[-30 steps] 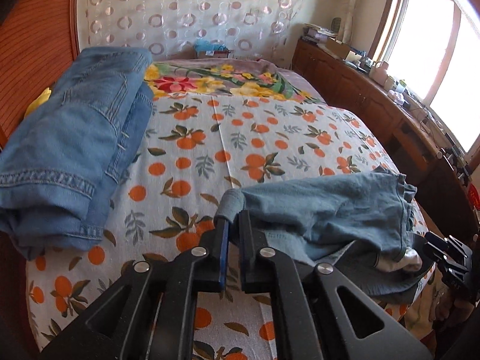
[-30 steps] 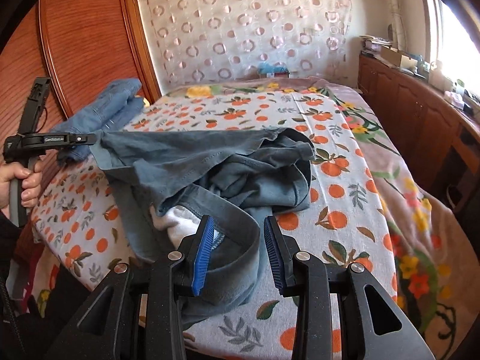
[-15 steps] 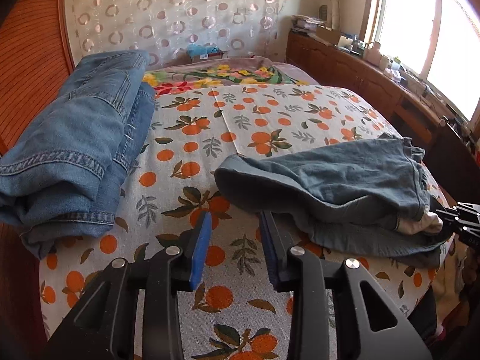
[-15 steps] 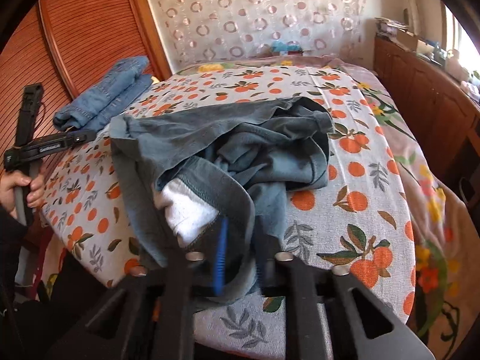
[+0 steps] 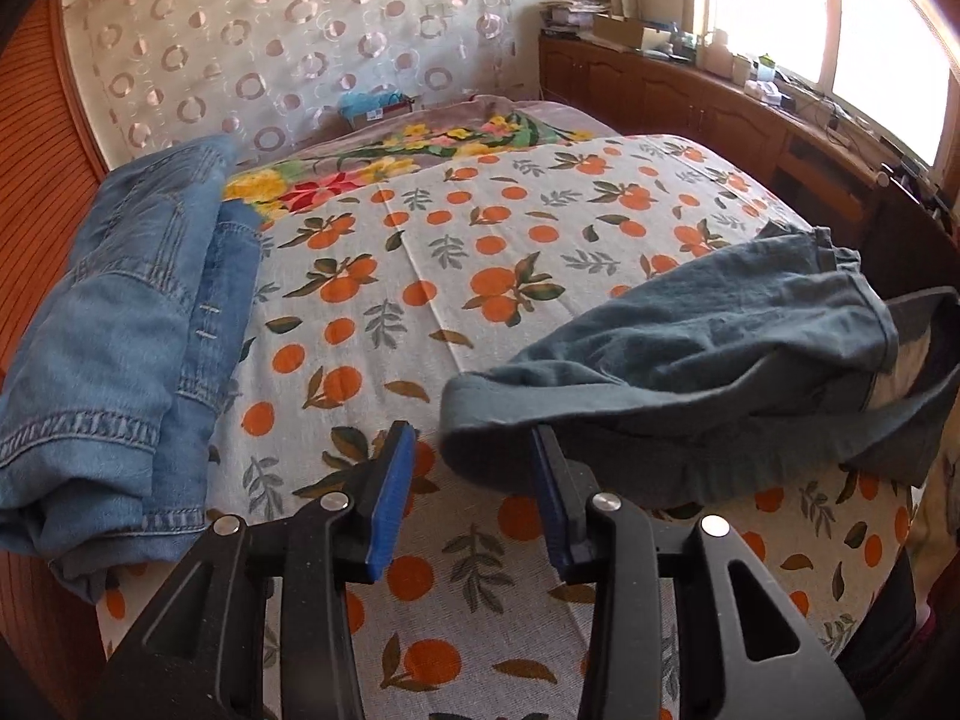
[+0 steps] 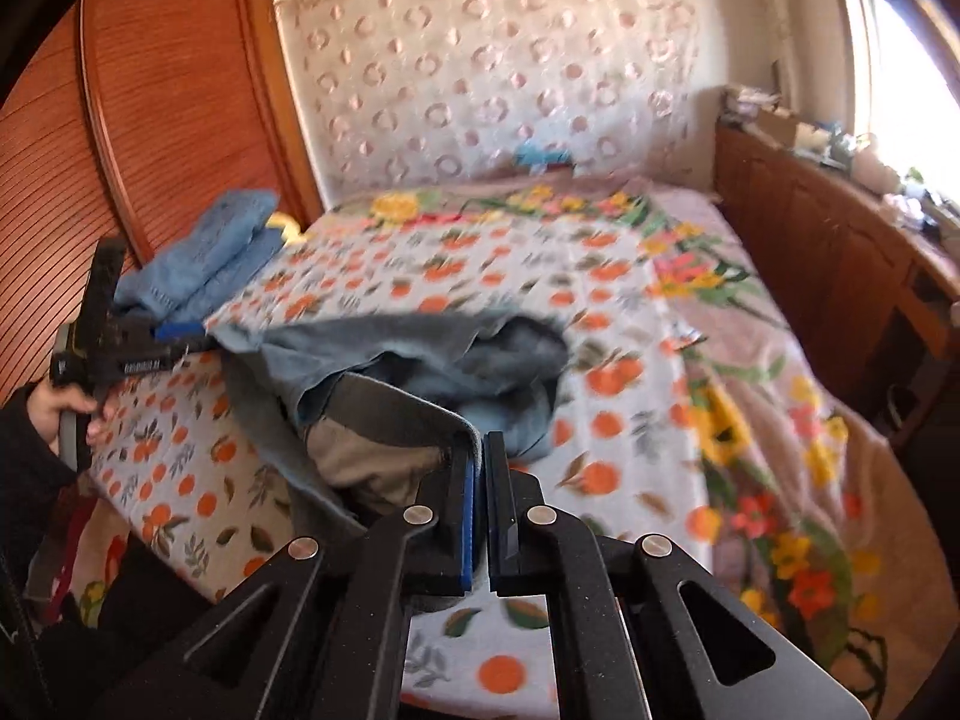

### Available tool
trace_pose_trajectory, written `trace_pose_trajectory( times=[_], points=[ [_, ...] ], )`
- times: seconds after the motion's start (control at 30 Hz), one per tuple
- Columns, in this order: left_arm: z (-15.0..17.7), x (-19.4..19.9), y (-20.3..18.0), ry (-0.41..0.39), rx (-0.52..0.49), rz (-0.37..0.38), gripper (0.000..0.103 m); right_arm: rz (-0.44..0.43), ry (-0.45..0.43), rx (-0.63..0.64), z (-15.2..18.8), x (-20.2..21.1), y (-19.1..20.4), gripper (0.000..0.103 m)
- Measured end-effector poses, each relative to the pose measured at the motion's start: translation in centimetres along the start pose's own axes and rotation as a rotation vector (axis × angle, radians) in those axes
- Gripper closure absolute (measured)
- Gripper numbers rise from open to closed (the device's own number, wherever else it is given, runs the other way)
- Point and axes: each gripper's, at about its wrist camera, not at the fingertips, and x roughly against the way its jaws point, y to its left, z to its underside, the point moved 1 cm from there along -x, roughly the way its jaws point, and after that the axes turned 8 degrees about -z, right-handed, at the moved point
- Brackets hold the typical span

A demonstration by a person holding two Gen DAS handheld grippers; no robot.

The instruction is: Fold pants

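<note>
Crumpled grey-blue pants [image 5: 690,348] lie at the near right of the orange-print bed sheet [image 5: 480,252]. My left gripper [image 5: 473,438] has its jaws opening; a hem corner of the pants hangs between the blue pads, close to the right one, and is not pressed. In the right wrist view the same pants [image 6: 420,354] are bunched in the middle, pale pocket lining showing. My right gripper [image 6: 480,444] is shut on their waistband edge, held a little above the bed. The left gripper [image 6: 192,339] shows at the pants' far left corner, held by a hand [image 6: 66,408].
Folded light-blue jeans [image 5: 120,330] lie along the left bed edge beside a ribbed wooden wardrobe [image 6: 150,120]. A flowered blanket [image 6: 750,390] covers the bed's far and right side. A wooden cabinet [image 5: 750,114] with clutter runs under the window on the right.
The left gripper let go of the pants corner and opened; the corner dropped beside it. The right gripper closed on the waistband and lifted it off the bed.
</note>
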Motion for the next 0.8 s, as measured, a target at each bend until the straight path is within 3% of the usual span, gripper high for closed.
trace_pose_trajectory(
  times=[0.47, 0.67, 0.8],
  points=[
    [-1.8, 1.1, -4.4, -0.051, -0.142, 0.052, 0.063, 0.007, -0.010, -0.018, 0.8, 1.5, 0.6, 0.100],
    [-1.8, 0.1, -5.2, -0.012, -0.177, 0.072, 0.063, 0.004, -0.006, -0.023, 0.5, 1.8, -0.2, 0.100],
    [-1.4, -0.1, -5.0, 0.001, -0.166, 0.074, 0.090, 0.002, -0.004, -0.025, 0.5, 1.5, -0.4, 0.100]
  ],
)
